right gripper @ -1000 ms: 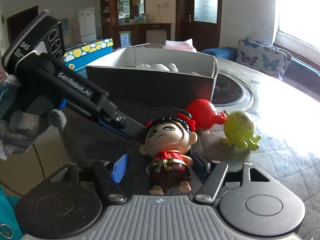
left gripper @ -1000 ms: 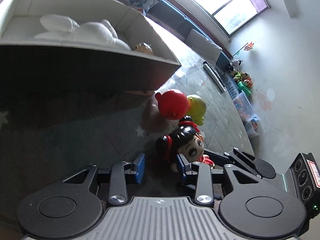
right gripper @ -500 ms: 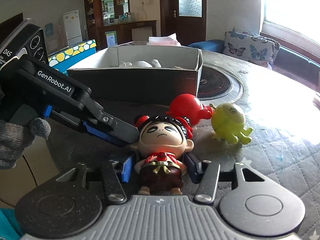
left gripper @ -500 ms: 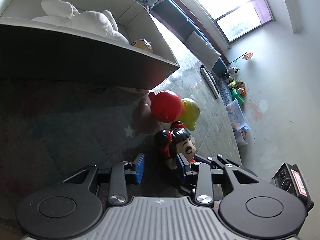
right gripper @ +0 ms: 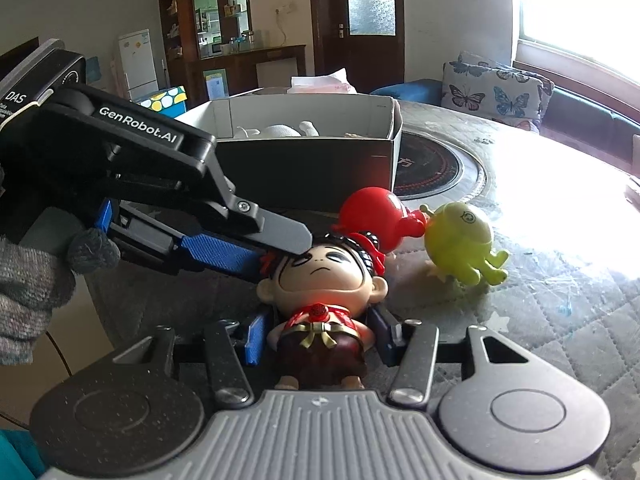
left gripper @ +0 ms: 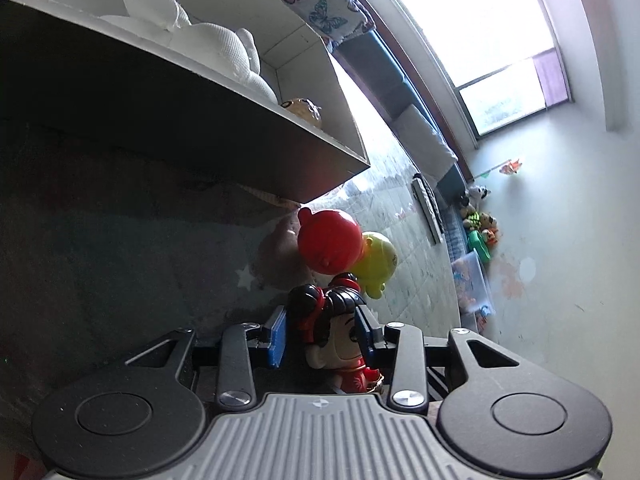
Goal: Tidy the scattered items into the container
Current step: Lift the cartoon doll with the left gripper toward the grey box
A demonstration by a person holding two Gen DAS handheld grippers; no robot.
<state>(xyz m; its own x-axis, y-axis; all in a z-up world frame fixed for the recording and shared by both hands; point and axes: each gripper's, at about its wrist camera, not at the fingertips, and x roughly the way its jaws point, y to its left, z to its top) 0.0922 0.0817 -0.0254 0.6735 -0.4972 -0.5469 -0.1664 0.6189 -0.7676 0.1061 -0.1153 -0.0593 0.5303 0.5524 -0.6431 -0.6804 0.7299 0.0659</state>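
Outside: one doll, two toys beyond.

**Background only: room & furnishings**

Table had a quilted grey cover w/ star print; round dark hotplate was set in its middle. Butterfly-print cushion leaned on the dark sofa past the table's far edge, under a bright window. Pink tissue pack showed at the far side. White fridge, wooden cabinet w/ glass shelves & brown door stood along the back wall. Small plush toys & a clear bin sat by the wall.
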